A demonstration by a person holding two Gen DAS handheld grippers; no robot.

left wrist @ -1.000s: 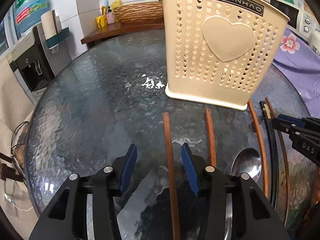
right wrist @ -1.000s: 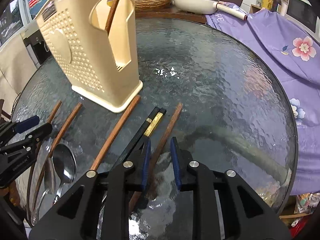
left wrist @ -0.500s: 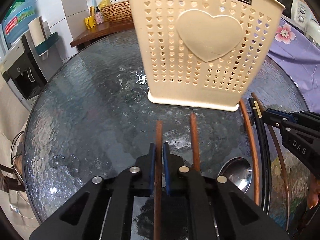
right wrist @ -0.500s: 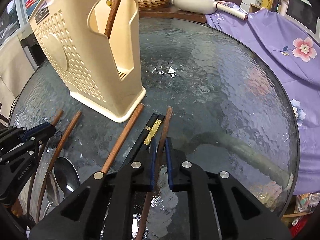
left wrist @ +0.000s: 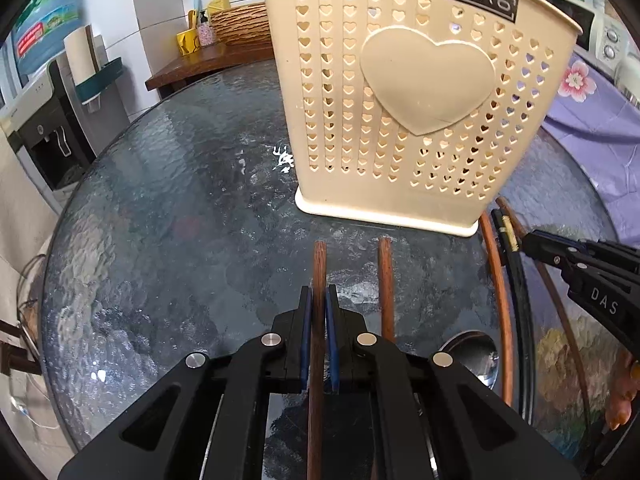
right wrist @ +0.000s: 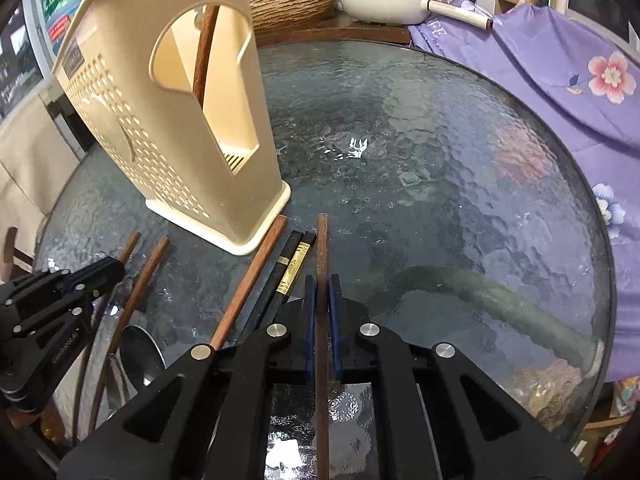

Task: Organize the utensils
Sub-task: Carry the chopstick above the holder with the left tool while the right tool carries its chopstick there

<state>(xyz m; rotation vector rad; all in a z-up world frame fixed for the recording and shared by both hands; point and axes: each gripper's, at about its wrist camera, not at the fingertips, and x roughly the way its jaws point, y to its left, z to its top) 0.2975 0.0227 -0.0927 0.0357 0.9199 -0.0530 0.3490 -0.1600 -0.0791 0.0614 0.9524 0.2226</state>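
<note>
Left claw (left wrist: 319,308) pinches a brown wooden chopstick (left wrist: 319,264), its long axis in line with the fingers, tip toward the cream utensil holder (left wrist: 424,92) just ahead on the tabletop (left wrist: 168,216). Right claw (right wrist: 321,300) pinches a second wooden chopstick (right wrist: 322,240) likewise; the holder lies ahead-left. Judgement: left claw is nearer; both sticks must be tipped upright to enter from above

Cream utensil holder (left wrist: 420,120) (heart-shaped perforations), brown chopsticks (left wrist: 319,272), black-and-gold chopsticks (right wrist: 290,268), lilac floral cloth (right wrist: 560,80).
</note>
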